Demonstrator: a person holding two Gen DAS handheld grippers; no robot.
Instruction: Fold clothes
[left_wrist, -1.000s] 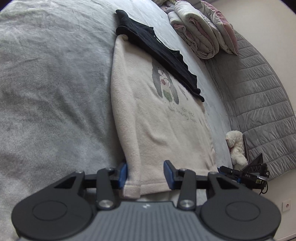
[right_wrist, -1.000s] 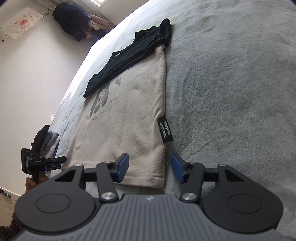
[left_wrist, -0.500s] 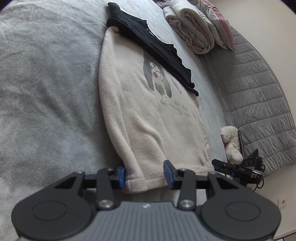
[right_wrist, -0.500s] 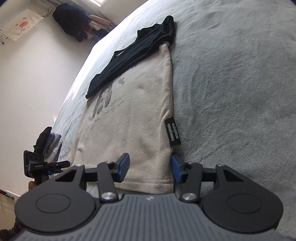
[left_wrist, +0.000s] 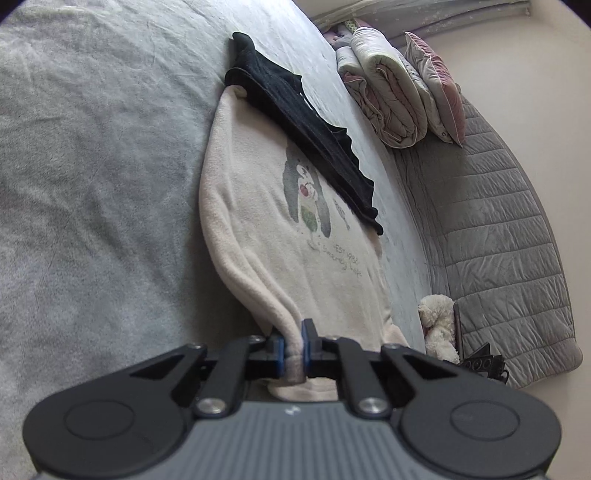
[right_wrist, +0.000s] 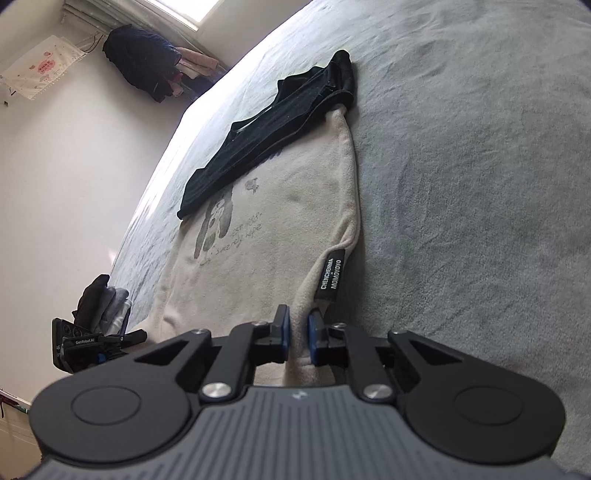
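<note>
L wrist view, going L to R: grey bed cover (left_wrist: 92, 184) fills the 9 o'clock side. Cream fleece top (left_wrist: 266, 229) lies at centre, running from 12 down to 6, w/ a dog print (left_wrist: 306, 195) and script below it. Black garment (left_wrist: 303, 129) lies across the top's far end, toward 1 o'clock, touching it. Rolled quilts (left_wrist: 388, 99) and a pink pillow (left_wrist: 436, 85) sit at 1–2 o'clock; quilted grey panel (left_wrist: 498, 240) at 3; a white plush toy (left_wrist: 439, 325) at 4, beside the bed edge. Left gripper (left_wrist: 293, 349) at 6: fingers narrow, clamped on a pinched ridge of the top's near hem, which is lifted off the bed.

R wrist view, L to R: the other gripper w/ a gloved hand (right_wrist: 99, 306) at 8 o'clock. Same cream top (right_wrist: 280, 221) at centre, black garment (right_wrist: 273, 125) at 11–12 over its far end. Black side label (right_wrist: 330, 273) on the top's R edge, just past the fingers. Right gripper (right_wrist: 298, 338) at 6: fingers closing, hem corner pressed between the blue pads. Bed cover (right_wrist: 480, 184) fills 3 o'clock.
</note>
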